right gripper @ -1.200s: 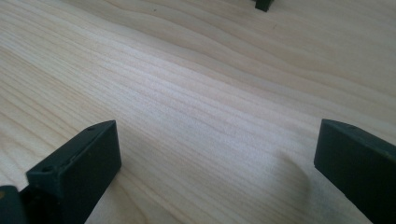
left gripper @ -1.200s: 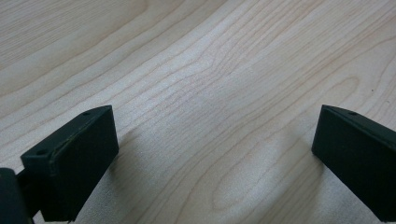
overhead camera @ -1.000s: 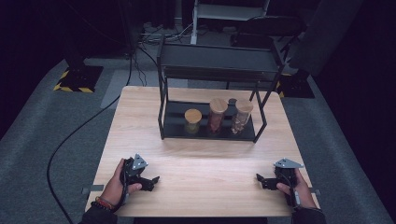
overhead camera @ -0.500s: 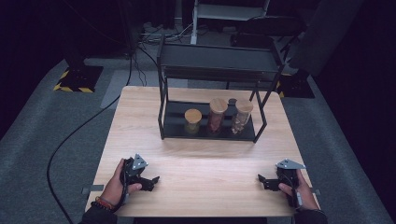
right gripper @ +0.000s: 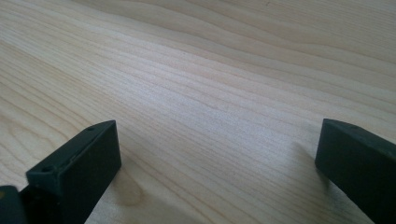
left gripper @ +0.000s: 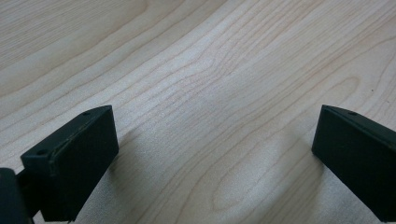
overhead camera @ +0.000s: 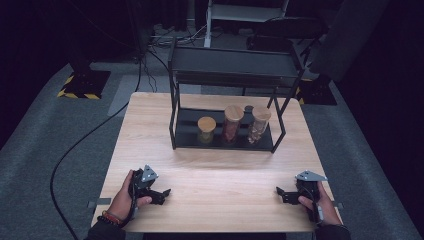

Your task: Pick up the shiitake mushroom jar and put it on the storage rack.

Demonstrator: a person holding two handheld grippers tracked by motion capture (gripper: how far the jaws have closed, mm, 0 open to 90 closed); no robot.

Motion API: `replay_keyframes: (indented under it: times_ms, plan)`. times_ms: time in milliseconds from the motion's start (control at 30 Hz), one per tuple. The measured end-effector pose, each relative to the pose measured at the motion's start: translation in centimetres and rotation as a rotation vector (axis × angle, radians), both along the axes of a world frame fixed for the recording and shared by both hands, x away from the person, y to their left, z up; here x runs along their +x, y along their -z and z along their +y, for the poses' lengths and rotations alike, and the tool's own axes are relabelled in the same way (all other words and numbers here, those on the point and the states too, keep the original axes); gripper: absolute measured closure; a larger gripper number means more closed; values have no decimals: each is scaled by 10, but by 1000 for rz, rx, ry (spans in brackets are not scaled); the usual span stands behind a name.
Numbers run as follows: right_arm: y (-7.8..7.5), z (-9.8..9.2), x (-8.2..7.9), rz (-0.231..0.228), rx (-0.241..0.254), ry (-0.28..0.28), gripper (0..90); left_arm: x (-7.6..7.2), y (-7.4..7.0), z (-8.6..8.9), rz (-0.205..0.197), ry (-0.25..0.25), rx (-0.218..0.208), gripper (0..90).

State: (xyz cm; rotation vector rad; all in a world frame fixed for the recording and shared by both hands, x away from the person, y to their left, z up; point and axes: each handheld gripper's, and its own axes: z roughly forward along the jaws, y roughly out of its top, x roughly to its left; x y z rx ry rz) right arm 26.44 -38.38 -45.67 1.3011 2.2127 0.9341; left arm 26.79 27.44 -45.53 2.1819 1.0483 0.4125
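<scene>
My left gripper rested on the near left part of the wooden table, and my right gripper rested on the near right part, each pointing inward toward the table's middle. Both sets of jaws stood wide apart and held nothing. In the left gripper view, the gap between my left gripper jaws showed bare wood grain, and the right gripper view showed the same plain board between my right gripper jaws.

The nearest things to me were three jars on the bottom shelf of a black metal rack at the far middle of the table, well apart from both grippers. The short jar stood at the left, the tall middle jar just beside it, and the right jar just beside that one. All three stood upright in a row.

A broad stretch of open table lay between my grippers and the rack's near edge. My hands sat close to the table's near edge, the left one also close to the left edge and the right one close to the right edge. The rack's upper shelf overhung the jars, and its uprights framed them at either end.

Each jar was clear with a pale wooden lid. The short one held something greenish, the middle one something reddish-brown, and the right one something pale brown.
</scene>
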Motion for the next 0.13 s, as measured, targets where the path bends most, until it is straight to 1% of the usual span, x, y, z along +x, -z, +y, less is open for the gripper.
replay_keyframes:
  times_ms: [133]
  plan:
    - [0, 0, 0, 0, 0, 0, 1, 0, 0, 0, 0, 1, 0, 1]
